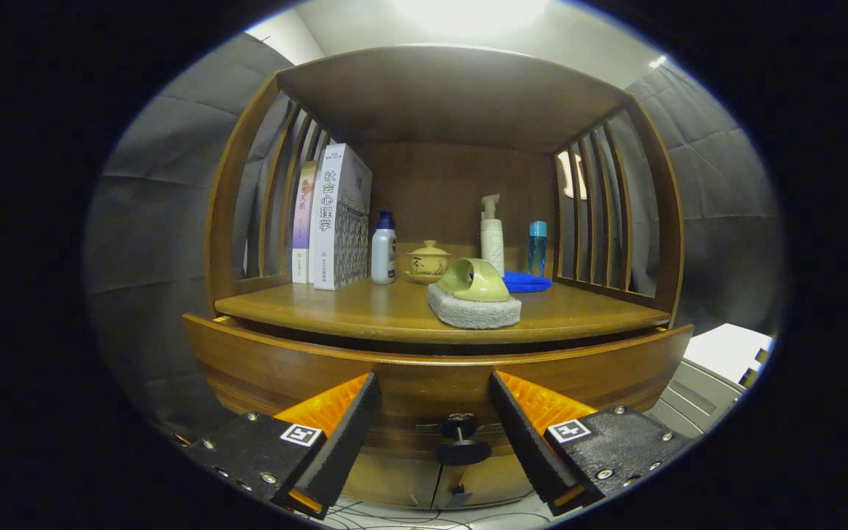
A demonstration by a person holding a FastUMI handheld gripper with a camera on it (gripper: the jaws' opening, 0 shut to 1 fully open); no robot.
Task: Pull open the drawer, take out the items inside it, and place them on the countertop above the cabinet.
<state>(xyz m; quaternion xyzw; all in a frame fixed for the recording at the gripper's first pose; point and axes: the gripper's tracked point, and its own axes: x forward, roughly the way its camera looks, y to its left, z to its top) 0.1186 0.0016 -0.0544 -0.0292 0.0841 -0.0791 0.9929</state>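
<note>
I am holding the gripper (433,412) released, fingers spread wide and touching nothing. The drawer (431,372) is sitting pulled out under the countertop (365,309), its dark knob (462,442) lying between my fingers. On the countertop a scrubber (474,294) is sitting near the front edge, with books (332,217), bottles (383,249), a lidded cup (428,261) and a blue cloth (527,282) standing behind it.

You can read 社会心理学 down the spine of the white book (328,221) on the countertop (306,305); your gripper (433,379), fingers spread, bears only coded squares
</note>
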